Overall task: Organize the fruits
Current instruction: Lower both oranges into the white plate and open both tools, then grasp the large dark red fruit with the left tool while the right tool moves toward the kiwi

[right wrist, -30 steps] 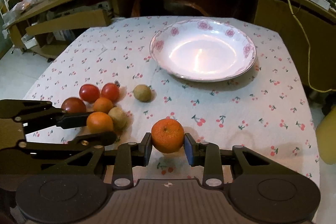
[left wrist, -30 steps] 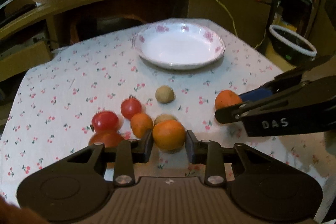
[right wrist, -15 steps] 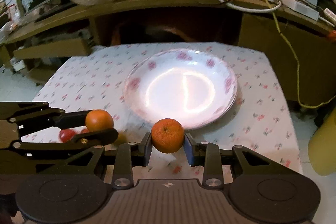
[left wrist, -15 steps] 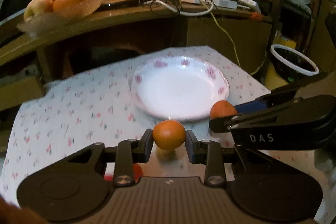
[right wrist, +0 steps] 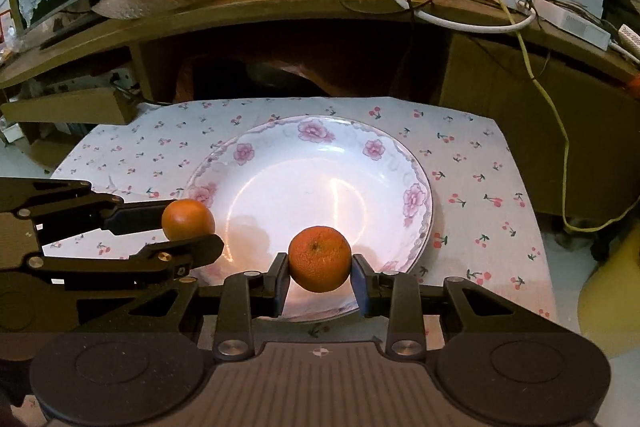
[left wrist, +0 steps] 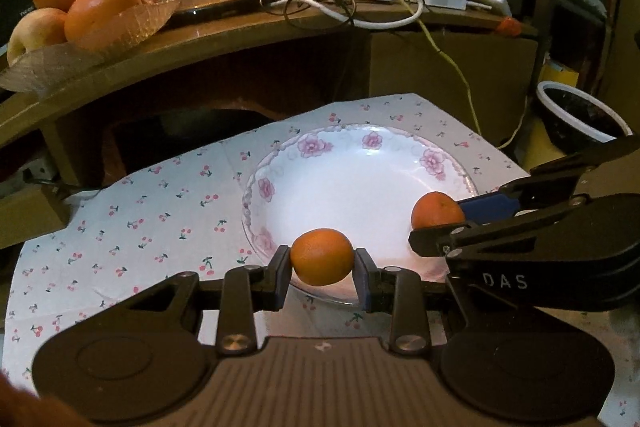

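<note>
We count two tangerines, one per gripper. Our left gripper (left wrist: 322,263) is clamped on the first tangerine (left wrist: 322,257); our right gripper (right wrist: 320,259) is clamped on the second tangerine (right wrist: 320,258). Both fruits hang over the near rim of the one flowered plate (right wrist: 304,147), which lies just ahead of the fingertips on the cherry-print tablecloth (right wrist: 480,163).

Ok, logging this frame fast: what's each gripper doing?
Left gripper: closed on an orange.
Right gripper: closed on another orange.
</note>
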Motion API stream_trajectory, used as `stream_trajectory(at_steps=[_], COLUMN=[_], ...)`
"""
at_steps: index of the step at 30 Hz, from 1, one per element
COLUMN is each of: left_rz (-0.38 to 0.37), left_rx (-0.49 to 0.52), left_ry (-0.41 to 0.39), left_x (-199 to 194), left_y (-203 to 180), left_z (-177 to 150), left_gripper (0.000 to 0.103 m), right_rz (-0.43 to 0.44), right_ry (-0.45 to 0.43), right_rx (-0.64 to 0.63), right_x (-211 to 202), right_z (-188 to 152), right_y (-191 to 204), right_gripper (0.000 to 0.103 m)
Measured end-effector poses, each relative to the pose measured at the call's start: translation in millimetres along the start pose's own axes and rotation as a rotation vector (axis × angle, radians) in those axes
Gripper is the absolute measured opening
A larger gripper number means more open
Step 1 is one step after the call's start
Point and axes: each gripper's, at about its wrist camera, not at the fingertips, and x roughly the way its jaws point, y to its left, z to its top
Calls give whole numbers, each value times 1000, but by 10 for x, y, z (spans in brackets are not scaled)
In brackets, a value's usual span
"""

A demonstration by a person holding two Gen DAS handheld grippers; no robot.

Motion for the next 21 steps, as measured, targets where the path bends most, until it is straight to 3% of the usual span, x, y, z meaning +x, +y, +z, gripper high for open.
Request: stream_trajectory(at_steps=[7, 10, 21], left_rz=[6, 9, 21], left_rx=[-7, -18, -24], left_ry=[6, 6, -38], left_x=[54, 47, -138], left_y=[16, 40, 90], left_z=[21, 38, 143], left_gripper=[38, 39, 39], right_rz=[-12, -7, -24], right_ry=[6, -7, -36], right_rx=[9, 10, 34], right_x=[45, 32, -69], right_z=[3, 10, 45], right_y=[-17, -19, -83], right_gripper=[35, 42, 42])
